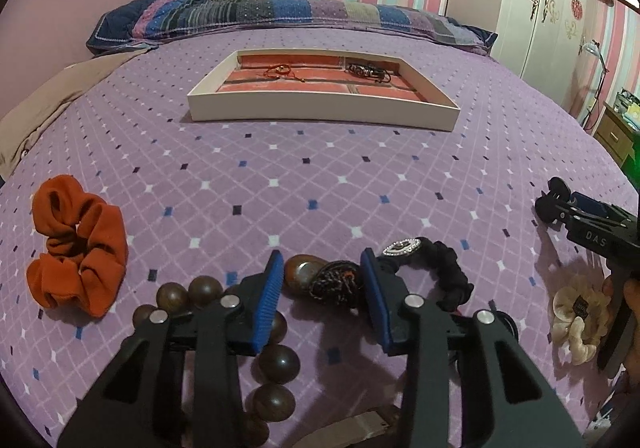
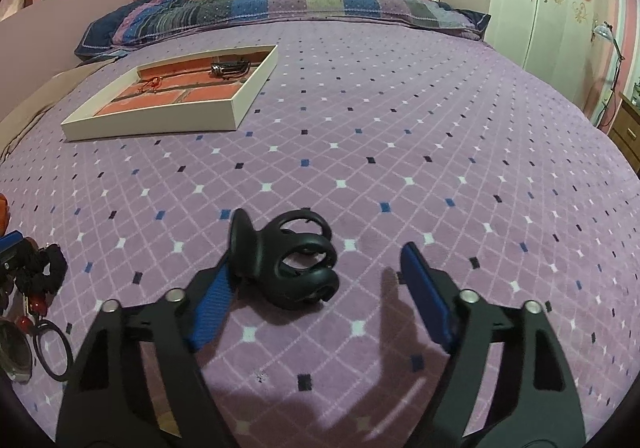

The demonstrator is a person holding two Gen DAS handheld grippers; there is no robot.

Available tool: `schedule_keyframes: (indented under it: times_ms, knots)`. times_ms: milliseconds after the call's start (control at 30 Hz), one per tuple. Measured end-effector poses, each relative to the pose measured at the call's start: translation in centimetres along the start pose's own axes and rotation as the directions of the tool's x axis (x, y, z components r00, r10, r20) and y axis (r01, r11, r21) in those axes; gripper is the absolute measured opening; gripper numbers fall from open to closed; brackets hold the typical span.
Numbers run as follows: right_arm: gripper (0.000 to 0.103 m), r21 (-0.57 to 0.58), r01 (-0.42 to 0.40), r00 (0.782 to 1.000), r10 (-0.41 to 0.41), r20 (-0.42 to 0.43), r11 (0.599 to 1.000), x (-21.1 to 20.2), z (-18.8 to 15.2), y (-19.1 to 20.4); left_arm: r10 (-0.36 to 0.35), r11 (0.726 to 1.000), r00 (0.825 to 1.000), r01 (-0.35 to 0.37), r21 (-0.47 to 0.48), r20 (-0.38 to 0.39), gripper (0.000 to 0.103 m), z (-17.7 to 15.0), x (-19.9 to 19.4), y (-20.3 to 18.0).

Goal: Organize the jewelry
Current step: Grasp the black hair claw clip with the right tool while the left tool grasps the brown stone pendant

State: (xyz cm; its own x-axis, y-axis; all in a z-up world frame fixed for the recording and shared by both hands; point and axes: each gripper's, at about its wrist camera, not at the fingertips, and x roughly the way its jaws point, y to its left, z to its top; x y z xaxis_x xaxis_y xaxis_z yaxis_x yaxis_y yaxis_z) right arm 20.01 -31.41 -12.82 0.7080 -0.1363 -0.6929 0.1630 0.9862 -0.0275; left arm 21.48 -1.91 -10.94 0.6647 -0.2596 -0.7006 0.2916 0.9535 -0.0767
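My left claw [image 1: 320, 280] hangs low over the purple bed [image 1: 320, 168], tilted down, its blue pads [image 1: 270, 304] apart. Between them lie a dark knotted cord tassel [image 1: 334, 284] and a brown wooden bead [image 1: 302, 268]. The left pad sits close against the bead, but I cannot tell whether either pad presses on anything. The bead belongs to a bead bracelet [image 1: 276, 364] that curves from the left of the claw round under it toward the near edge. Just right of the claw a black scrunchie [image 1: 448, 272] with a sparkly oval charm [image 1: 402, 247] runs from far-left to near-right.

An orange scrunchie [image 1: 76, 244] lies well off to the left, and a cream flower clip [image 1: 580, 320] at the near right.

My right claw [image 2: 316, 280] is open wide. A black hair clip [image 2: 296, 260] lies on the bed between its pads, touching the left pad [image 2: 212, 308] and well clear of the right one. The clip's long axis runs from far-left to near-right, its looped end toward the near right.

The white tray [image 1: 320, 114] sits far up the bed, long side across, with a red cord bracelet [image 1: 282, 71] in a far-left compartment and a dark bracelet [image 1: 366, 71] in the far-right one. A striped pillow [image 1: 280, 14] lies beyond it.
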Motion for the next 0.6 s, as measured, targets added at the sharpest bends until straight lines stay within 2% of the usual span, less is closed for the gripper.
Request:
schedule_keyframes:
  times_ms: [233,600]
  knots:
    - [0.045,-0.004,-0.051,0.999,0.051,-0.006,0.999,0.05,0.11,0.76,0.006,1.0,1.0,-0.006,0.003,0.001,0.038,0.01,0.01,0.01]
    - [0.045,0.025,-0.069,0.998,0.069,0.008,0.997,-0.48,0.28,0.34,0.019,1.0,1.0,-0.019,0.007,0.011,0.034,0.18,-0.46,0.12]
